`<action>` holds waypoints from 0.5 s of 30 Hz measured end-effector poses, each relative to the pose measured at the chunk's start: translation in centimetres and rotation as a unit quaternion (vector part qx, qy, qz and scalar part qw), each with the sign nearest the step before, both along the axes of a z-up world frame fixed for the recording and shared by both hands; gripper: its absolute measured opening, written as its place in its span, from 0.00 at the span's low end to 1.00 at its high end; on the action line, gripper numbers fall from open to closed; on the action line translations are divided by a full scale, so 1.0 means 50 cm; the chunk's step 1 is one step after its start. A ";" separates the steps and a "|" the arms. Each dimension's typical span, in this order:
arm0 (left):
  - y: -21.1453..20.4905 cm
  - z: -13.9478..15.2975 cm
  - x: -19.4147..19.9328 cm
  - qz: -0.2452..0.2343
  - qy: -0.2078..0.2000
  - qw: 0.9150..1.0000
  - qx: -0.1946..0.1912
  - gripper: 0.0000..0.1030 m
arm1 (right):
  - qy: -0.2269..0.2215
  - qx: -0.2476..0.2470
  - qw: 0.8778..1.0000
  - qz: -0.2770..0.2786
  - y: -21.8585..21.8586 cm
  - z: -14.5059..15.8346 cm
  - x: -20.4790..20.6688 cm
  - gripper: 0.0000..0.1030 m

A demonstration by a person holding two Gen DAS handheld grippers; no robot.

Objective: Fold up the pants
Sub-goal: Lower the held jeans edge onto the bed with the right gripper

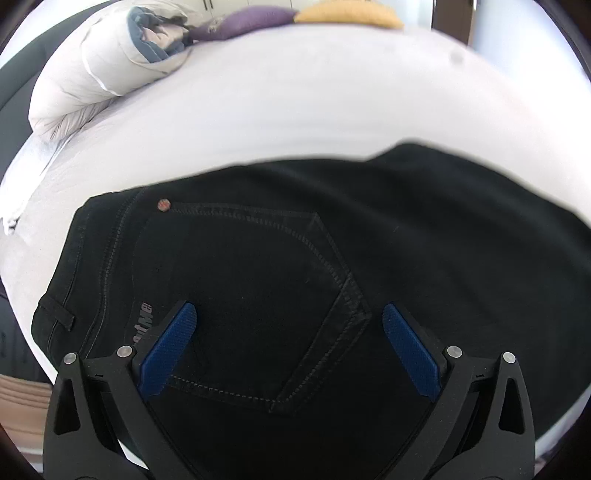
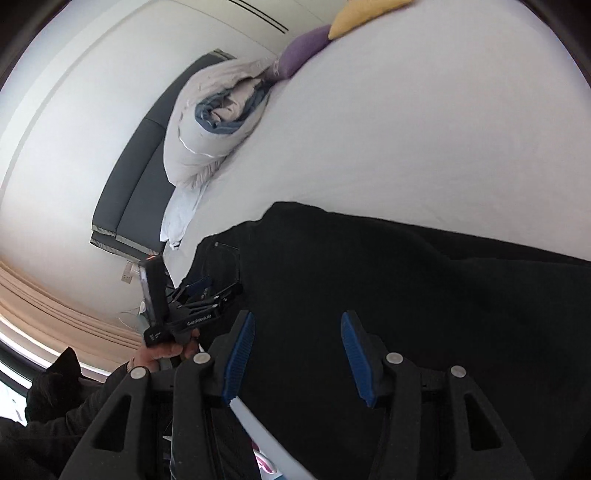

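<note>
On the white bed (image 1: pixel 295 110), in the left wrist view, the black pants (image 1: pixel 277 258) lie spread near its close edge, back pocket (image 1: pixel 266 295) up, with a small round rivet (image 1: pixel 164 204) at the pocket's corner. The left gripper (image 1: pixel 290 325) hangs over the pocket, its blue pads (image 1: pixel 168 354) set wide apart with nothing between them. A rolled duvet (image 1: pixel 103 70) lies far left, with a purple pillow (image 1: pixel 247 20) and a yellow pillow (image 1: pixel 347 13) at the far edge.

In the right wrist view, the right gripper (image 2: pixel 297 350) is over the pants (image 2: pixel 406 295), fingers wide and holding nothing. The left gripper (image 2: pixel 207 291), held in a hand (image 2: pixel 159 356), sits at the pants' left end. Beyond are the duvet (image 2: pixel 207 129), the dark headboard (image 2: pixel 136 177) and both pillows.
</note>
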State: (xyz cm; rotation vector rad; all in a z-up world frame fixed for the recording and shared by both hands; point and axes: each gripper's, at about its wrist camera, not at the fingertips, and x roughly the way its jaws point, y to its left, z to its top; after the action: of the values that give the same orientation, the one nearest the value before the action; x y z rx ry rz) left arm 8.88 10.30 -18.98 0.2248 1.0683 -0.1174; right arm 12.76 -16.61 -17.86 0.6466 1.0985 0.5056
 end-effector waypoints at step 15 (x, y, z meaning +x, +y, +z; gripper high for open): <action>0.003 -0.010 -0.060 0.012 -0.011 1.000 -0.006 1.00 | -0.019 0.000 0.955 -0.295 -0.321 0.020 -0.165 0.35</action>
State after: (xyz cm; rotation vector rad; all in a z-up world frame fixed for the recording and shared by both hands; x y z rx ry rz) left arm 5.89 10.47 -19.49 0.2019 1.0488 -0.0995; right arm 4.51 -32.64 -16.84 0.9176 0.8134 0.0002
